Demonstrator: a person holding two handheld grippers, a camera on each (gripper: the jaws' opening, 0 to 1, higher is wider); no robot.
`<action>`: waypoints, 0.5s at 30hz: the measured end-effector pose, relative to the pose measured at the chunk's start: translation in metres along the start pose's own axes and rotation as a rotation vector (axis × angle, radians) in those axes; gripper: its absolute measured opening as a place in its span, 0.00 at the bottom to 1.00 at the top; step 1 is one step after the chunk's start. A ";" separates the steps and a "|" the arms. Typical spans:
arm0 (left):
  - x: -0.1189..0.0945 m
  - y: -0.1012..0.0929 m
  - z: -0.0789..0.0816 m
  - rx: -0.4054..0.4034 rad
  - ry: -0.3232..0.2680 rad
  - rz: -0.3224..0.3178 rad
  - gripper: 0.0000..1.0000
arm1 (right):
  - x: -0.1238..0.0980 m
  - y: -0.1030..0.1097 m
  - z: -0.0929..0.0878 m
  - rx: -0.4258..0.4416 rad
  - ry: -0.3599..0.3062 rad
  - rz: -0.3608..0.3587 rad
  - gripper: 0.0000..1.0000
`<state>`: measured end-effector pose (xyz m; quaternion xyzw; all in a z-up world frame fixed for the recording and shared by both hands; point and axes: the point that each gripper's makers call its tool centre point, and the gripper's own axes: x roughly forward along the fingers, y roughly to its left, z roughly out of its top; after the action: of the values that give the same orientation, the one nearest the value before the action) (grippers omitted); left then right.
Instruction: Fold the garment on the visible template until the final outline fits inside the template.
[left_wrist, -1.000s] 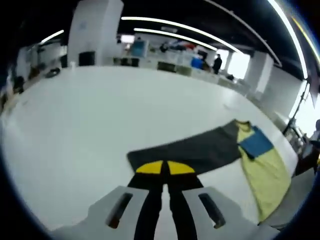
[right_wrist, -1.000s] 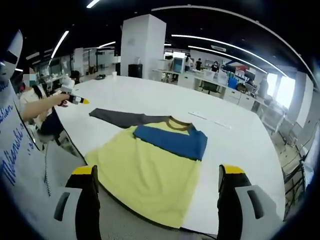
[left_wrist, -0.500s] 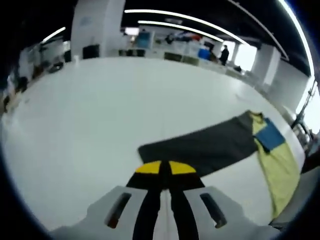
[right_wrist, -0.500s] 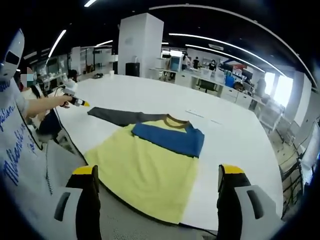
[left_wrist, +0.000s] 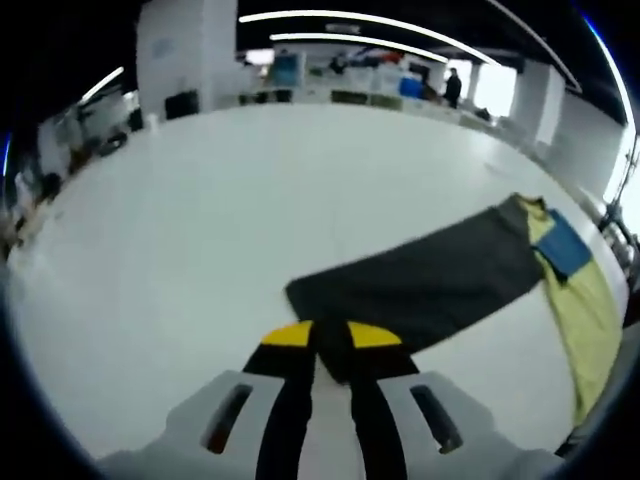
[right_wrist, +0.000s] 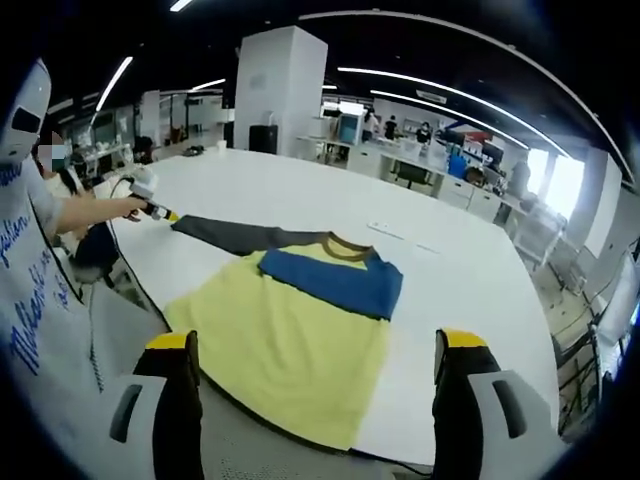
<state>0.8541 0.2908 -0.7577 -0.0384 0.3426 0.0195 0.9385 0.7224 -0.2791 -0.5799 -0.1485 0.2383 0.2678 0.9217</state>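
- The left gripper (left_wrist: 330, 335) pinches the dark sleeve (left_wrist: 420, 285) of the garment (right_wrist: 300, 320), spread on the white table (right_wrist: 440, 290)
- The right gripper (right_wrist: 312, 350) hangs wide open at the near edge
- Desks (right_wrist: 420, 160) stand far behind

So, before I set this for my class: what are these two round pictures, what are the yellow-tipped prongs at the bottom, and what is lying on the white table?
There is no robot here. A person holds a hand-held gripper in each hand, and a fisheye camera rides on each one, looking along its two yellow-tipped jaws.

In the left gripper view, the left gripper has its jaws together at the end of the dark grey sleeve.

In the right gripper view, the right gripper is open and holds nothing. Ahead of it, a yellow and blue shirt lies flat on the white table, its dark sleeve stretched out to the side. There the person's outstretched hand holds the left gripper at the sleeve's end.
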 end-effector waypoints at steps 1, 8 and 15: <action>0.001 0.001 0.000 -0.002 0.001 0.001 0.09 | 0.000 0.000 0.000 -0.001 0.002 0.001 0.97; 0.010 0.006 -0.003 0.010 0.016 0.018 0.14 | 0.004 0.002 0.002 -0.006 0.014 0.011 0.97; 0.015 0.007 -0.004 0.008 0.023 0.020 0.20 | 0.003 -0.002 0.011 -0.029 0.013 0.001 0.97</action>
<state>0.8624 0.2974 -0.7704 -0.0312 0.3537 0.0270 0.9345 0.7297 -0.2750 -0.5724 -0.1637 0.2405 0.2708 0.9176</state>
